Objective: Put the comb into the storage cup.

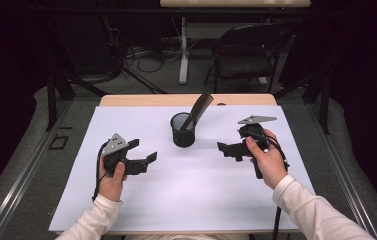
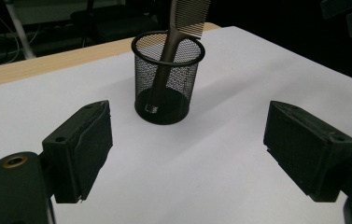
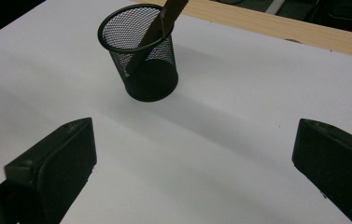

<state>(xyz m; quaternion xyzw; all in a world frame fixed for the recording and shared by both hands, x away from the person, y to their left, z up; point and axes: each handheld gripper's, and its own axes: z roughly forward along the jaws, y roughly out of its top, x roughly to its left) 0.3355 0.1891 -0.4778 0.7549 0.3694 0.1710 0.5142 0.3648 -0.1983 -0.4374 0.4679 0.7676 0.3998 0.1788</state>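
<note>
A black mesh cup (image 1: 182, 131) stands upright near the middle of the white sheet (image 1: 186, 190). A dark comb (image 1: 199, 109) leans inside it, teeth end up and tilted to the right. The cup (image 2: 166, 79) and comb (image 2: 183, 21) lie ahead of my left gripper (image 2: 187, 149), whose jaws stand wide apart with nothing between them. That left gripper (image 1: 143, 151) is held left of the cup and points toward it. My right gripper (image 1: 227, 148) is held right of the cup and aims left. Its jaws (image 3: 194, 163) are open and empty, the cup (image 3: 141, 56) beyond them.
The white sheet covers most of a wooden table (image 1: 141, 100), whose bare far edge shows behind the cup. Beyond the table stand a dark chair (image 1: 248, 50) and a white table leg (image 1: 183, 50) among floor cables. Dark curtains close both sides.
</note>
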